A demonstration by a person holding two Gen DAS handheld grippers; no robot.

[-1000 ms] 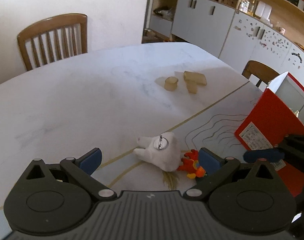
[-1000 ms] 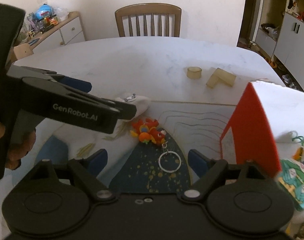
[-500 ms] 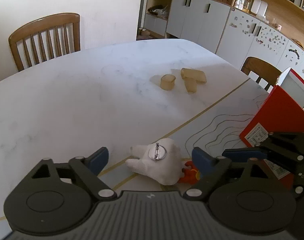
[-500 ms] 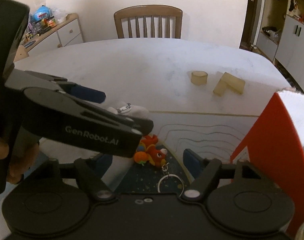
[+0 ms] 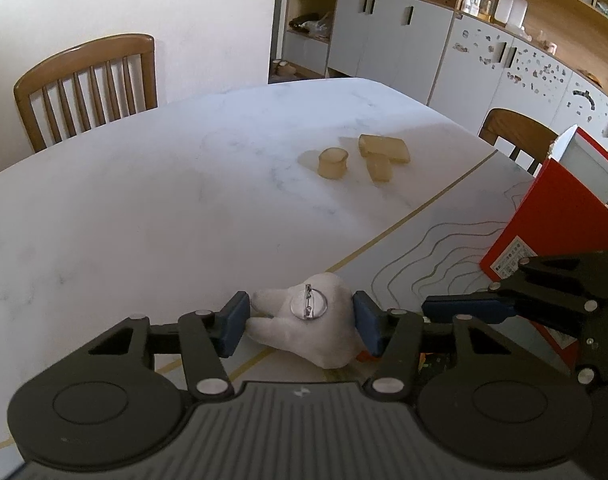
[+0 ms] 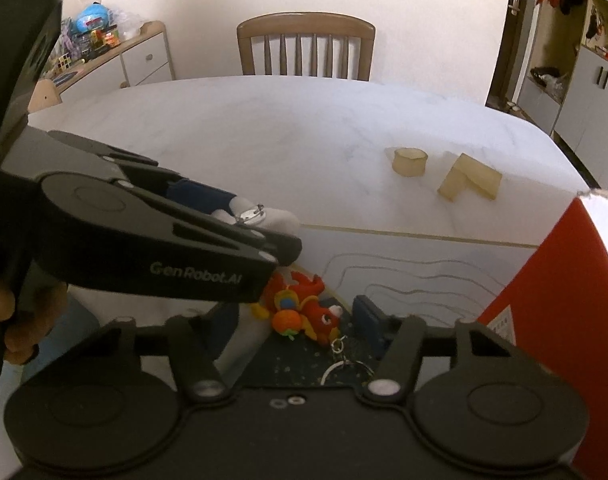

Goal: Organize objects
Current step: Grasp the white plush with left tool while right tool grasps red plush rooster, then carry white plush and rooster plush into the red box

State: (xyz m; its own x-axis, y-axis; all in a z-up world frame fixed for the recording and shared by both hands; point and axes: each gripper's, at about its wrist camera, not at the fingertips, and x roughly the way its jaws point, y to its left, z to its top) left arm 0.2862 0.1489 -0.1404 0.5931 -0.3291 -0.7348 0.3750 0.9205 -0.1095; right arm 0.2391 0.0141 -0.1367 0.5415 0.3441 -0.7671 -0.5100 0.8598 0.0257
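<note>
1. Blue-padded jaws of the left gripper (image 5: 300, 322) have just been closing and now press on both sides of the white plush tooth-shaped toy with a round silver pin-back (image 5: 310, 330), gripping it where it lies on the table.
2. Blue-padded jaws of the right gripper (image 6: 299, 322) have just been closing around the red and orange fish-shaped keychain charm (image 6: 299, 312); the right pad stands just beside the charm, the left pad is hidden behind the left gripper, so pad contact cannot be confirmed.
3. The charm lies on the dark speckled area of the printed table mat (image 6: 404, 256), with its silver key ring (image 6: 344, 366) trailing toward the camera.
4. The white toy and the charm lie just beside each other.
5. A red cardboard box (image 5: 560, 224) stands at the right, on the mat.
6. Farther out on the white marble table (image 5: 143, 200): a translucent yellowish cylinder (image 5: 333, 163) and an L-shaped yellowish block (image 5: 382, 154), near each other.
7. A wooden slat-back chair (image 6: 306, 46) stands at the far edge.
</note>
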